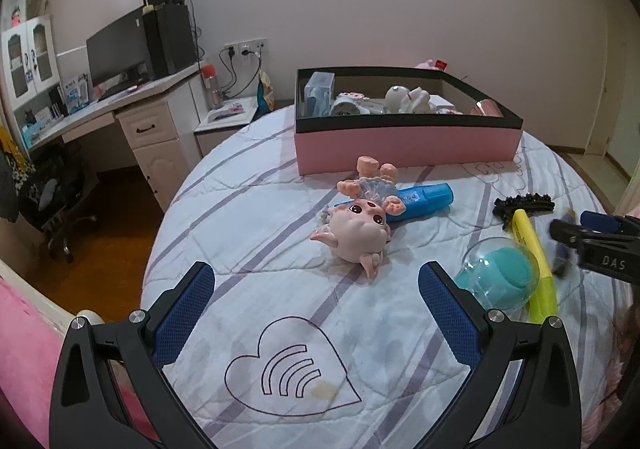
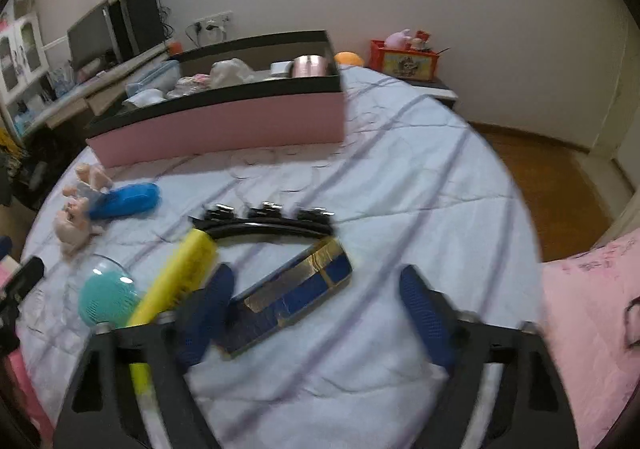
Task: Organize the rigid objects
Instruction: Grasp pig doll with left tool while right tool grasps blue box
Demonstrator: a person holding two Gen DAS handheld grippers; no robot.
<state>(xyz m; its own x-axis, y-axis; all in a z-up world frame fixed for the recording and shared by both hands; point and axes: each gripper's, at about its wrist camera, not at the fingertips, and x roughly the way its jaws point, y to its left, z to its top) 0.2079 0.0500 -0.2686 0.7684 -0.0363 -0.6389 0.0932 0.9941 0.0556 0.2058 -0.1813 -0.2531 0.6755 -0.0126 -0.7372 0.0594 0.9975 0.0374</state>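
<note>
My left gripper (image 1: 316, 309) hangs spread and empty at the bottom of its frame, the pink doll figurine (image 1: 360, 221) at centre, lying on the blue highlighter (image 1: 424, 201). My right gripper (image 2: 316, 313) is also spread wide, a blue-and-gold flat box (image 2: 296, 293) lying between its fingers. The yellow highlighter (image 2: 176, 281), teal ball (image 2: 106, 299) and black hair claw (image 2: 268, 221) sit lower left; the pink storage box (image 2: 224, 121) is upper left.

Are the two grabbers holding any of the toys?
No, neither. The left gripper and the right gripper are both open, their fingers around nothing, above the bed.
</note>
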